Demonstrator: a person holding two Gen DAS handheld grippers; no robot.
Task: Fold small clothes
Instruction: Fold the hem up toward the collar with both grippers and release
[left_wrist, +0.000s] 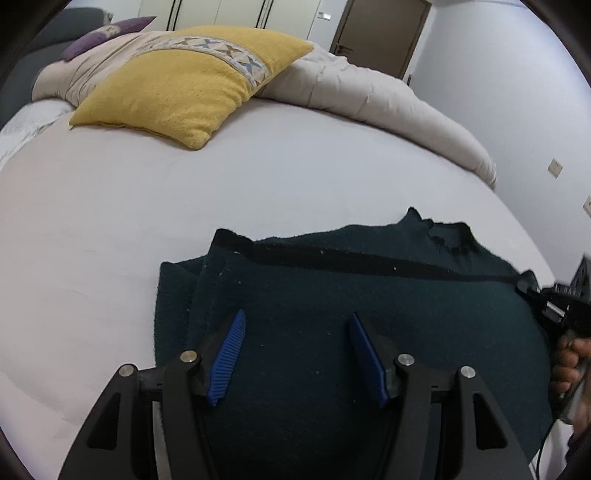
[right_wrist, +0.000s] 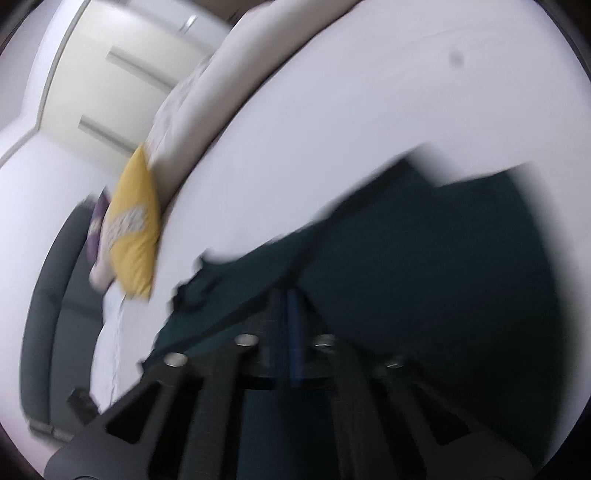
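While dark teal fleece garment (left_wrist: 332, 295) lies on white bed sheet (left_wrist: 147, 221), left gripper (left_wrist: 295, 321) hovers spread above it.
Right gripper (right_wrist: 291, 299) pinched together at its blurred right edge; yellow square pillow (left_wrist: 192, 81), beige duvet (left_wrist: 369, 92), brown door (left_wrist: 380, 33) behind.

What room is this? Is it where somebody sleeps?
Most likely a bedroom. A wide bed with a pale sheet fills the view, with a yellow pillow and a bunched duvet at its far end, and a door beyond.
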